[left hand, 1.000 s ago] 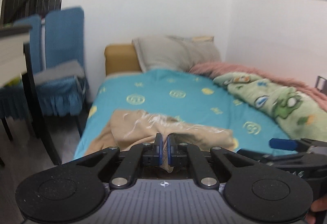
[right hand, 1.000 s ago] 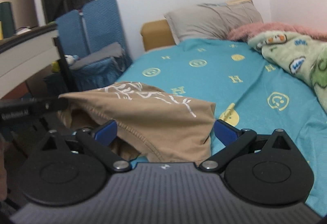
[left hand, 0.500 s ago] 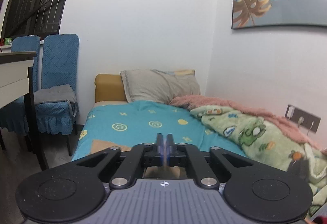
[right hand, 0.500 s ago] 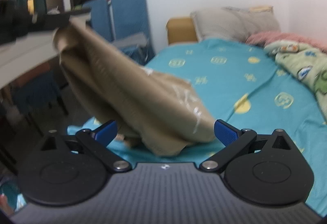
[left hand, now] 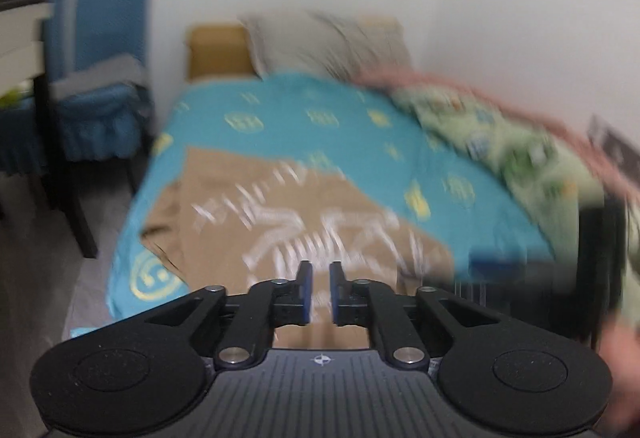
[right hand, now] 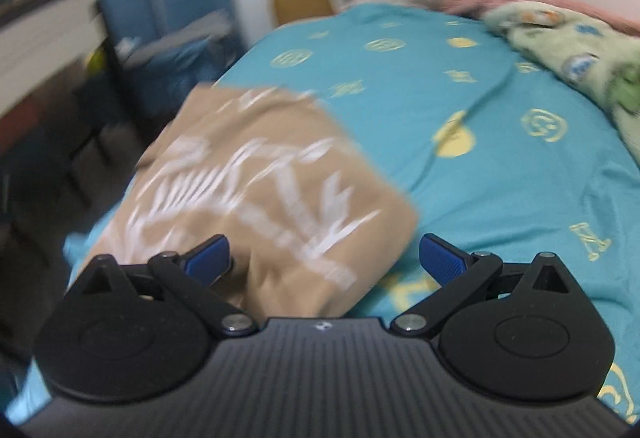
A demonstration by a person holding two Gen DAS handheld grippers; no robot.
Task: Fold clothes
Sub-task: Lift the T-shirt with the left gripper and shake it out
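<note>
Shirt tan, print blurred, near edge hidden | left jaws narrowly parted, empty | right jaws spread

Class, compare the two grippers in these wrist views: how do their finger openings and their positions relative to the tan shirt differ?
The left gripper has its blue pads close together with a narrow gap; the right gripper is spread wide open. The tan shirt shows through the left gripper's narrow gap, whether pinched is unclear, while only the shirt's near corner lies between the right gripper's fingers, ungripped. Both are black with blue pads and point along the teal bedsheet.
</note>
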